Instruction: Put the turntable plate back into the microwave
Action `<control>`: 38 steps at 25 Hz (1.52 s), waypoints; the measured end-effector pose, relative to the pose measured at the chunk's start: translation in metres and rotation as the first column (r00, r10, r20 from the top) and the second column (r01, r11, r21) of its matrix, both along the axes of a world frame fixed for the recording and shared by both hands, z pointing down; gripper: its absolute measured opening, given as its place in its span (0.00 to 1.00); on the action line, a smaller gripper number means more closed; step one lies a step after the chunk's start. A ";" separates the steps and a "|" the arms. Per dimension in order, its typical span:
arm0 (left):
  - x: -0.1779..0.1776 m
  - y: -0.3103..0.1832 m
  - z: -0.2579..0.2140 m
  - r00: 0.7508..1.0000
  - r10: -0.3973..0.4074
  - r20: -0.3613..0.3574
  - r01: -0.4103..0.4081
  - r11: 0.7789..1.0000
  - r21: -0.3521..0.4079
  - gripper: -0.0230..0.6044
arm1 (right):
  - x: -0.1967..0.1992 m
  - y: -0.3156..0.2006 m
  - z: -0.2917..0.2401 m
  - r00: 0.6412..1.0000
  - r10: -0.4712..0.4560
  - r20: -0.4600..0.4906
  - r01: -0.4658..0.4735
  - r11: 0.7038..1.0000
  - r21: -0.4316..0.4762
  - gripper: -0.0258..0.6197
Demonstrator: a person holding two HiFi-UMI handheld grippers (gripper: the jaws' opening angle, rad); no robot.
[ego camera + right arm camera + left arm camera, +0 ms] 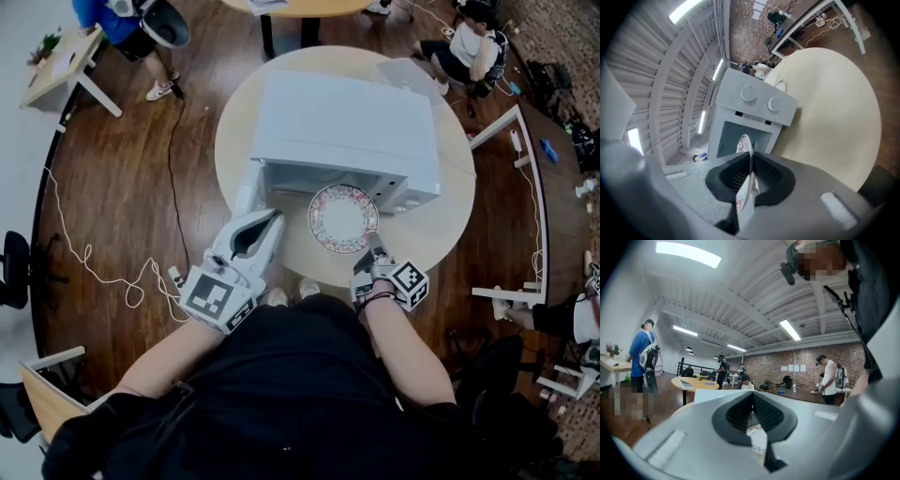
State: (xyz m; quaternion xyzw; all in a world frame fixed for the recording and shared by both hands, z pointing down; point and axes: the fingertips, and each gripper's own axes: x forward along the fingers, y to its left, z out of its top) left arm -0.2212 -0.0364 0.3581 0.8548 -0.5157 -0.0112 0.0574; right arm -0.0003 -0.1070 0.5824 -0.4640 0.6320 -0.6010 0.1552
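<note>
Plate (343, 217) pinched at its 5 o'clock rim by right gripper (375, 242), jaws closed down onto the thin edge; hung roughly level just outside the open mouth of microwave (347, 122), over table (441, 225). Left gripper (267, 225) at plate's 9 o'clock, jaws together on nothing, beside swung-out door (246, 192). Judged best fed straight toward 12 o'clock, flat and centred, then lowered before release. Looked tight at cavity walls and top lip. Crowded at 9 o'clock by door and left gripper. Open tabletop from 3 to 6 o'clock for backing off.
</note>
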 end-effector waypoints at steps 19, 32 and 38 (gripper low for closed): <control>-0.016 -0.010 0.005 0.992 -0.089 0.086 0.088 0.996 0.007 0.04 | -0.049 -0.036 0.011 0.992 -0.115 0.043 0.115 0.993 0.003 0.08; -0.025 -0.011 0.009 0.981 -0.137 0.137 0.137 0.991 0.012 0.04 | -0.062 -0.068 0.019 0.993 -0.109 0.041 0.109 0.994 0.005 0.08; -0.029 -0.009 0.012 0.977 -0.151 0.150 0.152 0.988 0.010 0.04 | -0.069 -0.080 0.024 0.994 -0.108 0.033 0.108 0.994 0.002 0.08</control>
